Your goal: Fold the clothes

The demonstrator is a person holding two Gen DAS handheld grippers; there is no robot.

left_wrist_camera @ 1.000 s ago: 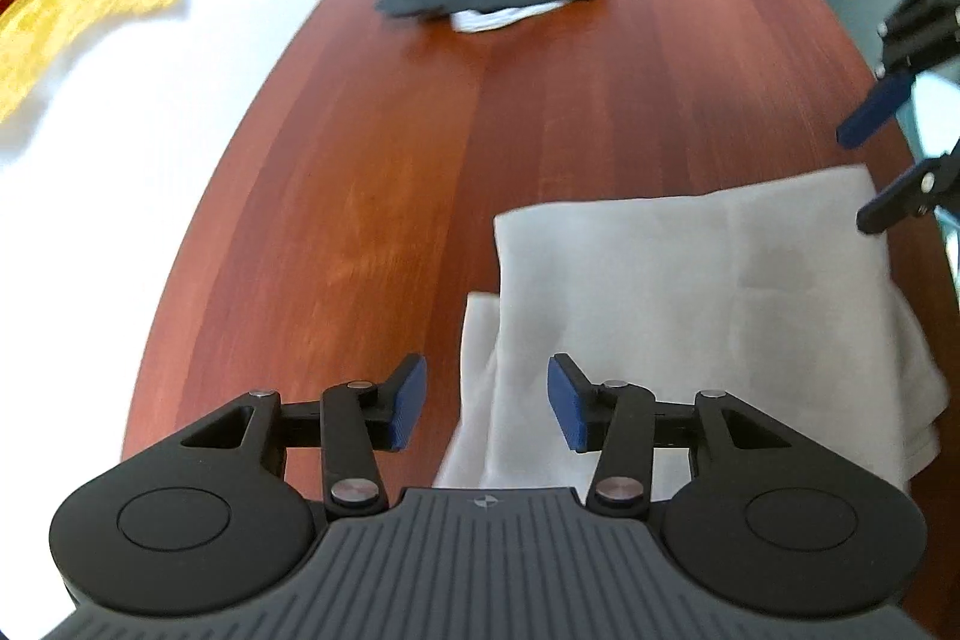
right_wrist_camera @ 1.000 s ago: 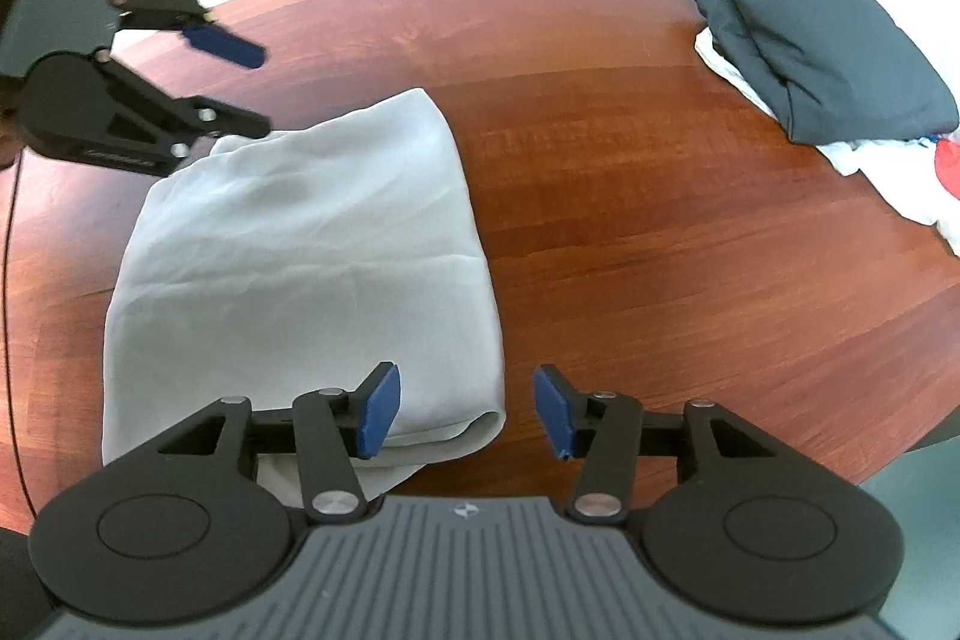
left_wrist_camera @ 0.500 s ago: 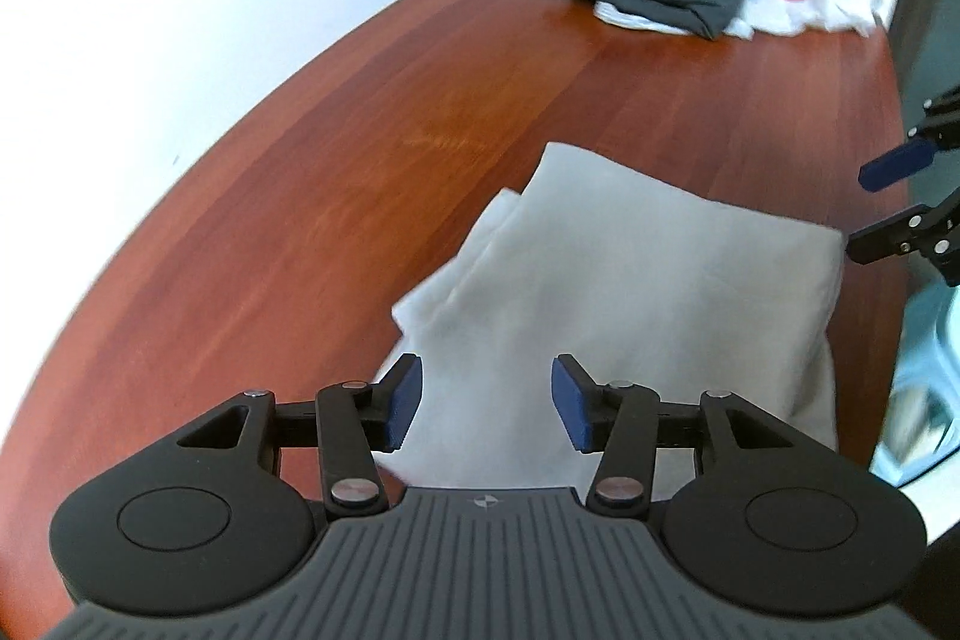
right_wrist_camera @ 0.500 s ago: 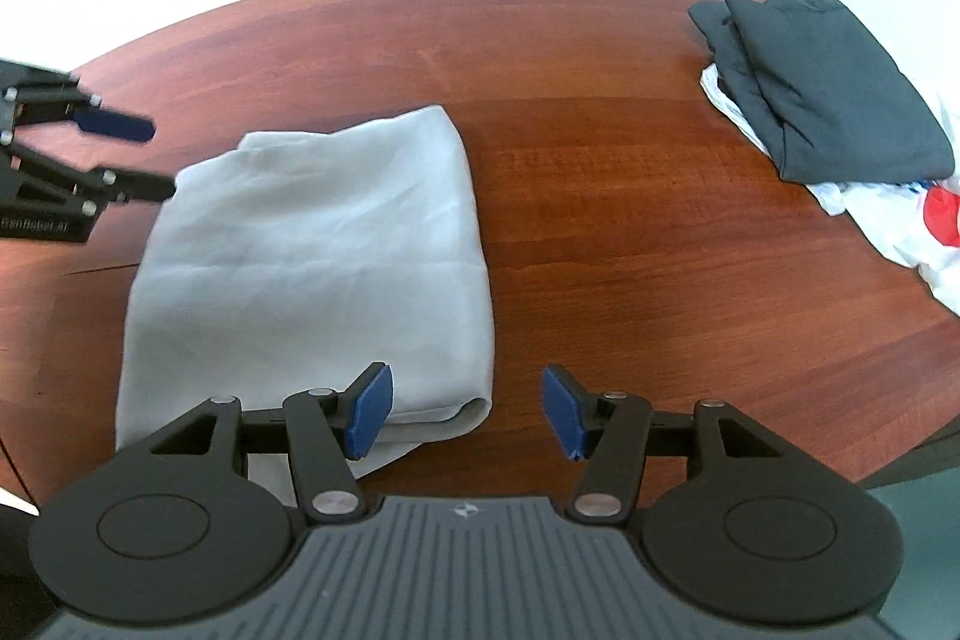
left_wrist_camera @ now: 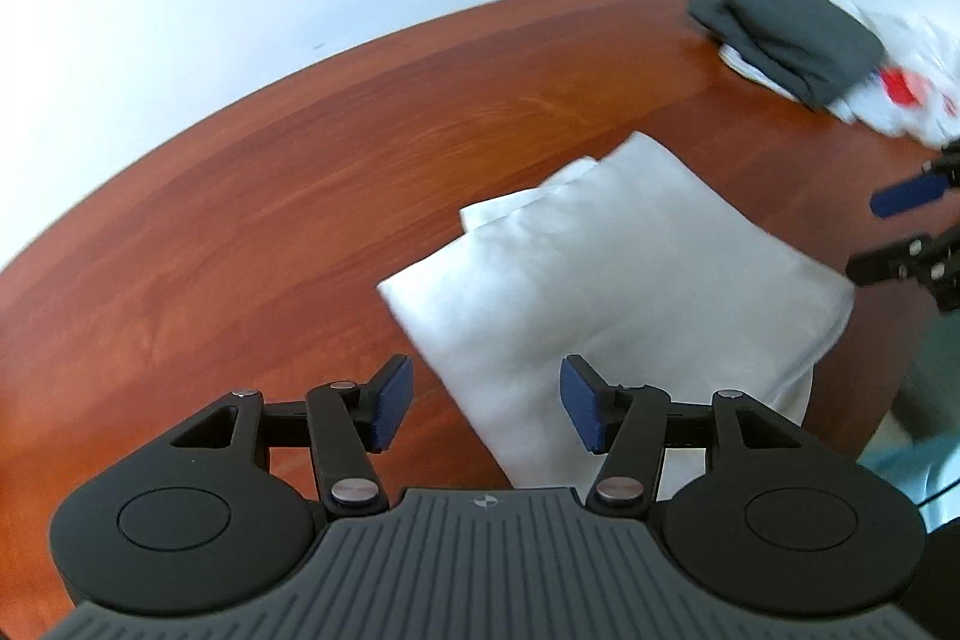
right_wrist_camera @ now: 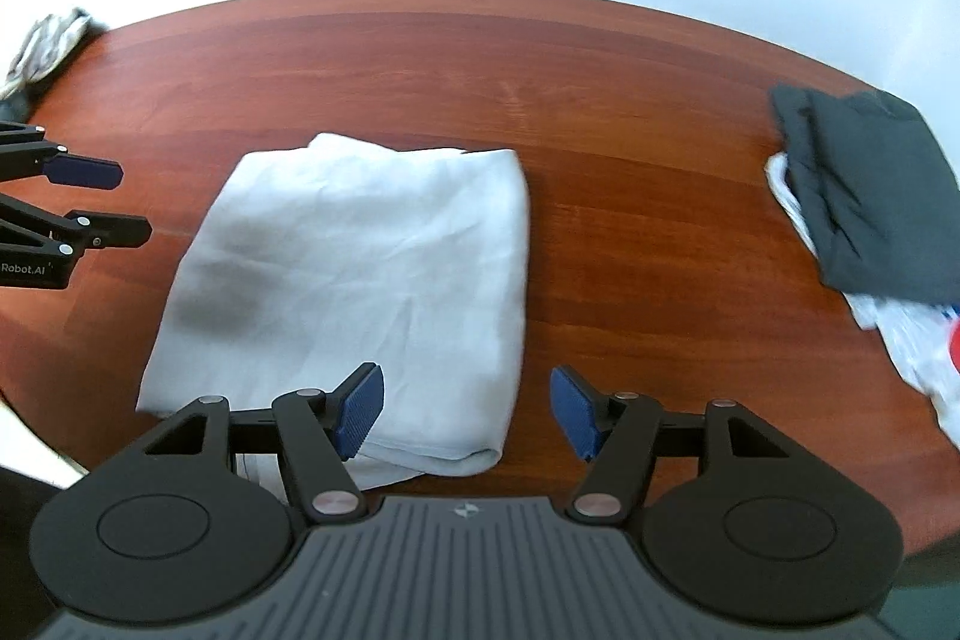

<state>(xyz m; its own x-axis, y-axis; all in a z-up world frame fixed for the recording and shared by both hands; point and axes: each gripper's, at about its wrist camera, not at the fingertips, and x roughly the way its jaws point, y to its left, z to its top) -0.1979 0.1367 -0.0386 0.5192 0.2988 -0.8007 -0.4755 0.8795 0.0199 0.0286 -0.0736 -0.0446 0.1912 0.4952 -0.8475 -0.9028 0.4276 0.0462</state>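
A pale grey-white garment [left_wrist_camera: 606, 274] [right_wrist_camera: 360, 268] lies folded into a rough rectangle on the red-brown wooden table [left_wrist_camera: 270, 196] [right_wrist_camera: 630, 232]. My left gripper [left_wrist_camera: 486, 409] hovers open above the cloth's near corner, nothing between its blue pads. My right gripper [right_wrist_camera: 465, 409] is open too, over the folded near-right corner of the cloth. Each gripper shows at the side of the other's view: the right gripper [left_wrist_camera: 900, 232] beyond the cloth's right edge, the left gripper [right_wrist_camera: 99, 202] just off the cloth's left edge.
A folded dark grey garment [left_wrist_camera: 792, 34] [right_wrist_camera: 870, 196] rests on white clothes with a red print [left_wrist_camera: 900, 88] [right_wrist_camera: 918, 334] at the table's far end. A patterned cloth [right_wrist_camera: 42, 46] lies at the far-left edge. A white wall stands behind the table.
Both grippers have drawn back and swung their views; the left one moved from the cloth's left edge round to its near corner. The cloth lies still. Both stay open.
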